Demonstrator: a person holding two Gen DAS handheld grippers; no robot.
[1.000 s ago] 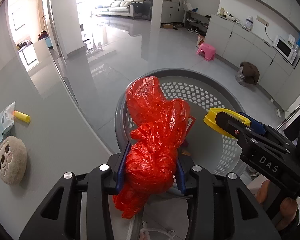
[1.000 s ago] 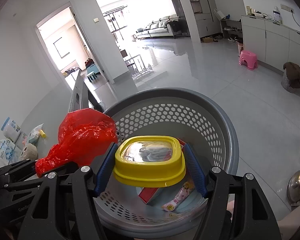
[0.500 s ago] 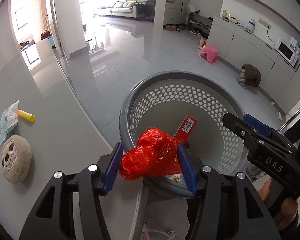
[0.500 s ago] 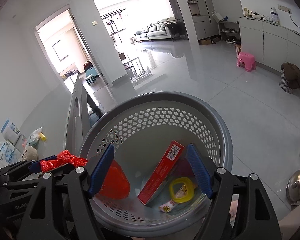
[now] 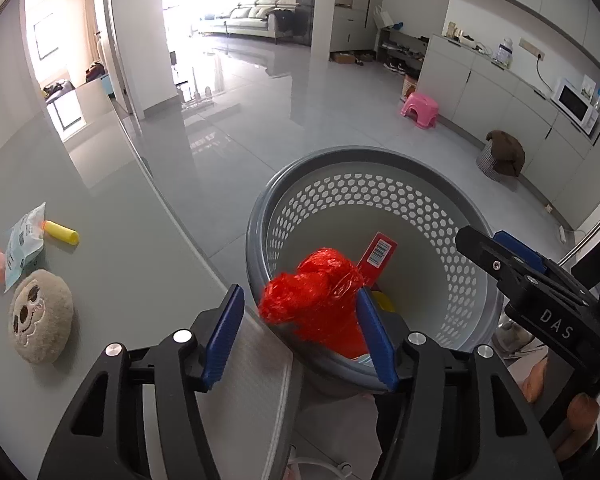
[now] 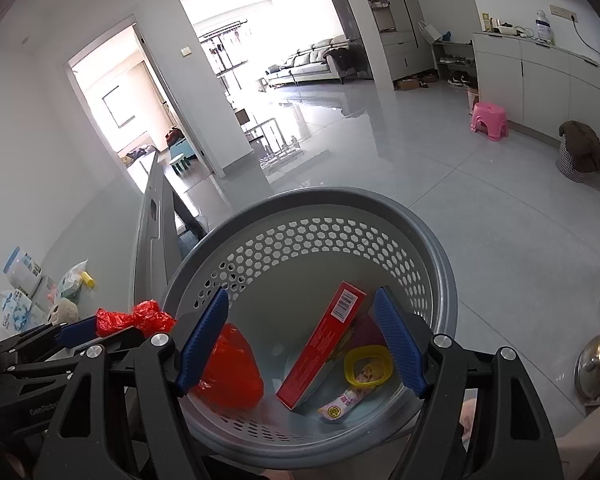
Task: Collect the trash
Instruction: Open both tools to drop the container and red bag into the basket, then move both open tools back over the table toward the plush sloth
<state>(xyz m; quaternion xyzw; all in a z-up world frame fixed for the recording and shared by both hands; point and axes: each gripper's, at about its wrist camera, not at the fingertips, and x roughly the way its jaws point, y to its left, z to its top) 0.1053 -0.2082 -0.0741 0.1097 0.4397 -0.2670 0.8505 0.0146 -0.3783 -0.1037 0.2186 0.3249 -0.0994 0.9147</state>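
The step in hand looks like dropping trash into the gray basket (image 5: 260, 240). The left gripper (image 5: 300, 336) hangs over the near rim of the basket, and its fingers (image 5: 224, 336) are opening. The red plastic bag (image 5: 316, 304) sits between them. It still brushes the right finger, but the left finger is clear of it, so the bag is let go and is sliding down into the basket. In the right wrist view most of the bag (image 6: 232, 372) is already low inside, by the near left wall.

The right gripper (image 6: 300, 340) is over the basket too. Its fingers are wide and hold nothing. Below them lie a red box (image 6: 320, 344), a yellow lid (image 6: 368, 366) and a small snack wrapper (image 6: 340, 400) on the basket floor.

Next, I think the hands should lift away from the basket and go back to the bench (image 5: 120, 240) on the left for more trash. The left fingers need to stay wide so the bag does not catch on them.

On the bench, well apart from the basket, lie a yellow tube (image 5: 62, 232), a light blue packet (image 5: 24, 240) and a round plush toy (image 5: 40, 316). The toy may not be trash.

The room is big and bright with a shiny gray floor. Far off are a sofa (image 5: 252, 20), a pink stool (image 5: 420, 108) and white cupboards (image 5: 500, 92) with a microwave (image 5: 576, 106).
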